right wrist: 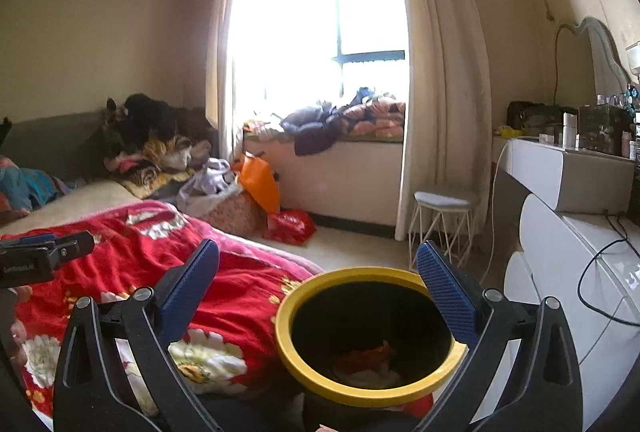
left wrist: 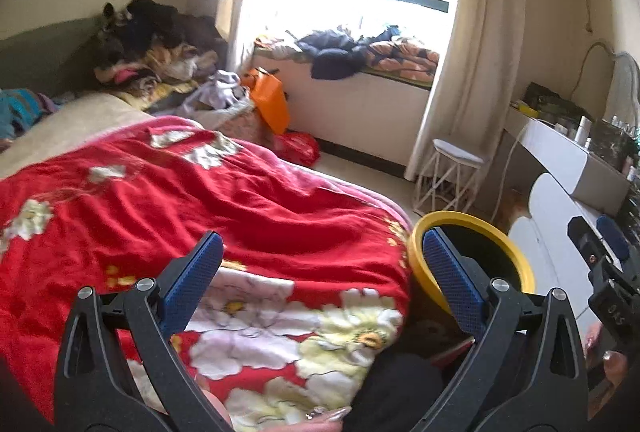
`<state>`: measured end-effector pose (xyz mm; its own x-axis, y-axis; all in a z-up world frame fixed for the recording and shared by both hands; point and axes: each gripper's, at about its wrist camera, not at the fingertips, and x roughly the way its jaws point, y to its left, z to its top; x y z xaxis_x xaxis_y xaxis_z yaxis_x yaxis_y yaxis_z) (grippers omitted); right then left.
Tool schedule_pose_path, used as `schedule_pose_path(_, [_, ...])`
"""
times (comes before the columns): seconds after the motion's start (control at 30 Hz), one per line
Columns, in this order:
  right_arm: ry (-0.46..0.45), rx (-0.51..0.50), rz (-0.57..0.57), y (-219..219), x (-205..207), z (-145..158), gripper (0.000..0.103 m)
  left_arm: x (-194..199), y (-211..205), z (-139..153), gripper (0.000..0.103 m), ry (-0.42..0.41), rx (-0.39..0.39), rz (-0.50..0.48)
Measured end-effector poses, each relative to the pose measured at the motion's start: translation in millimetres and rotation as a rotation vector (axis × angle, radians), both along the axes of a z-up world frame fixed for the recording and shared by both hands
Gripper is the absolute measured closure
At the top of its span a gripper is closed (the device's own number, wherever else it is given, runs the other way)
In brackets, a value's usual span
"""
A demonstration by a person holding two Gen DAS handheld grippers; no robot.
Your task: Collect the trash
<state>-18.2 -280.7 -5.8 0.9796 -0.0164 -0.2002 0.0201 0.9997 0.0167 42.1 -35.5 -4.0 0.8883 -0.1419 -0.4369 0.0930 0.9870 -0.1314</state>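
A round trash bin with a yellow rim (right wrist: 320, 384) stands on the floor beside the bed; orange and white trash (right wrist: 370, 358) lies at its bottom. My right gripper (right wrist: 318, 264) is open and empty, held just above and behind the bin's mouth. In the left wrist view the bin (left wrist: 416, 264) sits at the bed's corner, partly hidden by the right finger. My left gripper (left wrist: 322, 248) is open and empty above the red floral blanket (left wrist: 200, 200).
An orange bag (right wrist: 260, 180) and a red bag (right wrist: 290, 224) lie on the floor by the window seat. A white stool (right wrist: 442, 224) stands by the curtain. A white dresser (right wrist: 580, 252) runs along the right wall. Clothes are piled at the bed's far end (right wrist: 156, 148).
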Motion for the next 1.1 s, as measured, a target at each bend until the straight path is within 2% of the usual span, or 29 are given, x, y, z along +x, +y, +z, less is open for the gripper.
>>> schedule_pose_path(0.3, [-0.120,-0.005,0.006,10.7,-18.8,-4.8,0.006,-27.3,7.1,-1.8,0.011,-0.091,0.011,-0.013])
schedule_pose_path(0.57, [-0.102,0.019,0.031,12.2,-16.2,-13.7,0.006,-36.6,6.1,-5.3,0.011,-0.154,0.029,-0.011])
schedule_pose_path(1.1, [-0.060,0.019,0.036,16.5,-8.6,-28.5,0.006,-33.1,3.3,-19.5,0.011,-0.130,0.033,0.004])
